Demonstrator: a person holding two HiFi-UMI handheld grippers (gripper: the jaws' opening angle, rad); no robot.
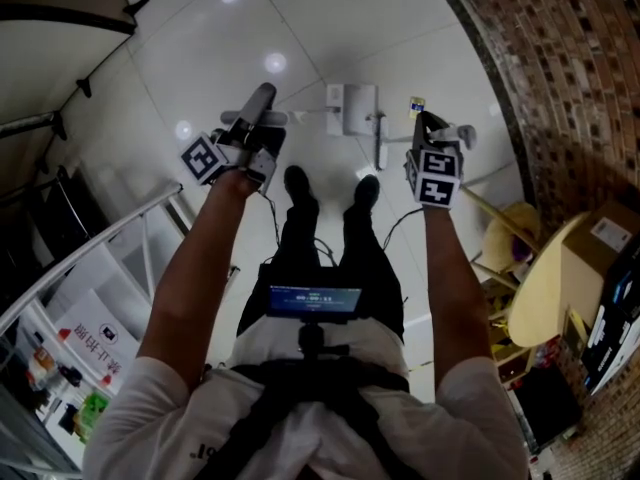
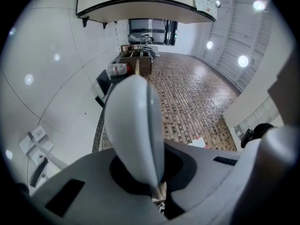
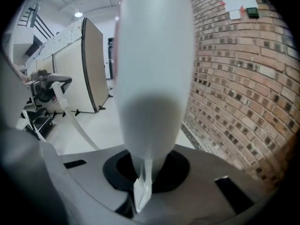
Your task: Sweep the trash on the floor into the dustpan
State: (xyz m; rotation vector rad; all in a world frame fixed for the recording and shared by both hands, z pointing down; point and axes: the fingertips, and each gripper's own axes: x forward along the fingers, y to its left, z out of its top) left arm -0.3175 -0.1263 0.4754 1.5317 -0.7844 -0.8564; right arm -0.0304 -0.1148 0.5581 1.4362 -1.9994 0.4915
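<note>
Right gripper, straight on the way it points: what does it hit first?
Most likely the white floor, near the small yellow and blue scrap. The right gripper slants down, tongs shut; they cover the line ahead in its own view, so depth is unsure.

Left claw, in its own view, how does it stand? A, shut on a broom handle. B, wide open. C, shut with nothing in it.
C: the left claw has its two jaws pressed together along a thin seam, and nothing shows between them.
</note>
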